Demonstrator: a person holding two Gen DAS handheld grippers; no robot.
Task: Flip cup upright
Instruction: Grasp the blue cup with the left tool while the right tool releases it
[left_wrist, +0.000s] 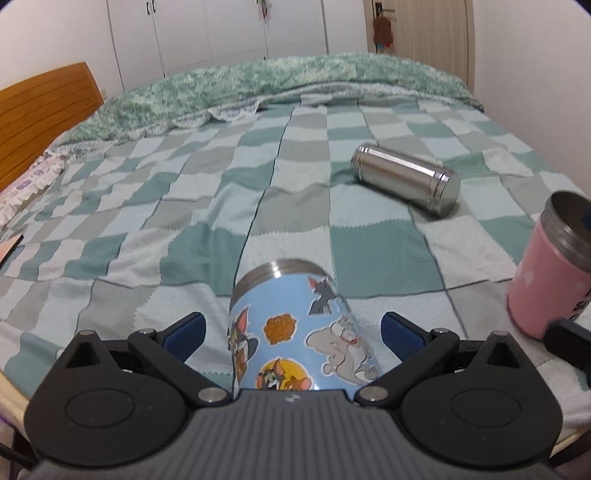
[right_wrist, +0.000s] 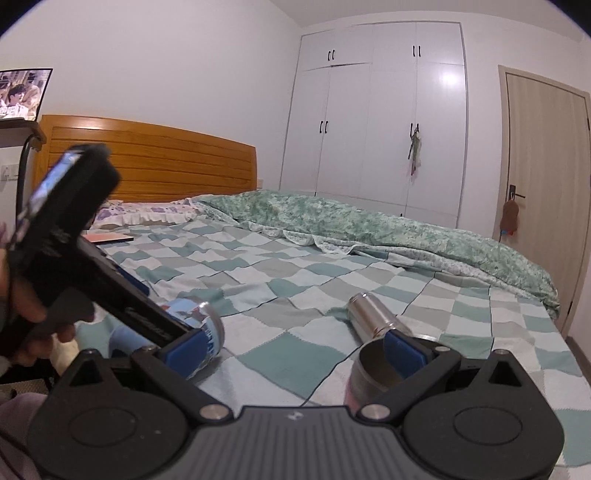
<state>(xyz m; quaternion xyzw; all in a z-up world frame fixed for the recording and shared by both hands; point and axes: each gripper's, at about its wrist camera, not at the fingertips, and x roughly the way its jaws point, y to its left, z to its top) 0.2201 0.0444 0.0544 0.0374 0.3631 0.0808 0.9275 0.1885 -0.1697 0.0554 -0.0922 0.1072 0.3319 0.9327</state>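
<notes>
A light blue cartoon-sticker cup (left_wrist: 295, 332) lies on its side on the checkered blanket, between the fingers of my left gripper (left_wrist: 293, 328), which is open around it without touching. It also shows in the right wrist view (right_wrist: 207, 332), partly hidden by the left gripper body (right_wrist: 92, 266). A pink cup (left_wrist: 546, 273) with a steel rim stands upright at the right. In the right wrist view its steel rim (right_wrist: 369, 373) sits by the right finger. My right gripper (right_wrist: 291, 350) is open, and one pad (right_wrist: 402, 347) reaches into the cup's mouth.
A steel flask (left_wrist: 406, 179) lies on its side mid-bed, also in the right wrist view (right_wrist: 373, 319). A green duvet (left_wrist: 280, 85) is bunched at the far side. A wooden headboard (right_wrist: 155, 158), pillow (right_wrist: 147, 214) and a flat pink item (right_wrist: 109, 237) are to the left.
</notes>
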